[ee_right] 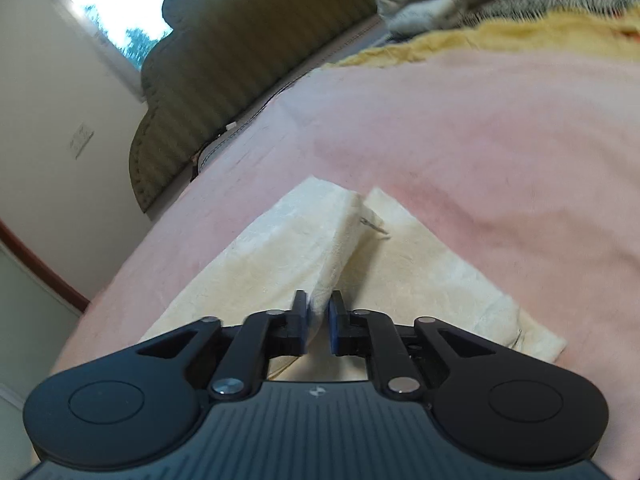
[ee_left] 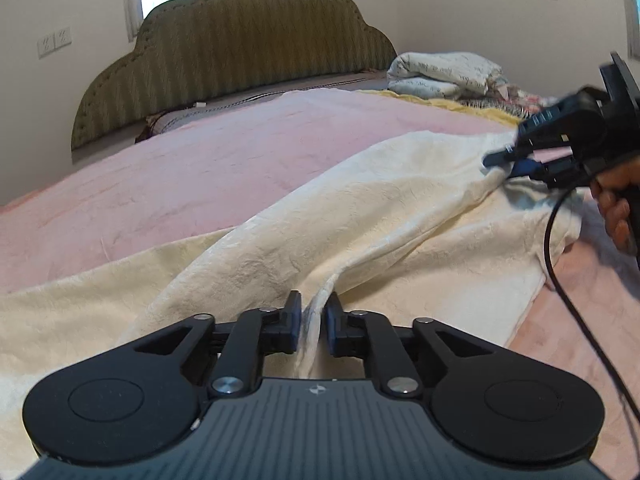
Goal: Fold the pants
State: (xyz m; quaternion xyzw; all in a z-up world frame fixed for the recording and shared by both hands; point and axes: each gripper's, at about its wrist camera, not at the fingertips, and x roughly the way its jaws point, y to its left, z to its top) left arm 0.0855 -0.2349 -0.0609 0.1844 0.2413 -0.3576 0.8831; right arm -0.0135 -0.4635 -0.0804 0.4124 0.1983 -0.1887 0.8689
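Fold under way, not finished: cream pants (ee_left: 360, 216) lie across the pink bed (ee_left: 180, 168) at lower centre, left tool (ee_left: 313, 322) and right tool (ee_right: 319, 322) each pinching a fabric ridge (jaws nearly closed).

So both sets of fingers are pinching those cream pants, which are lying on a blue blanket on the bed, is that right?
Nearly. The blanket is pink, not blue, as both wrist views show. The rest holds: the left gripper and the right gripper each have a ridge of the cream pants pinched between their fingers.
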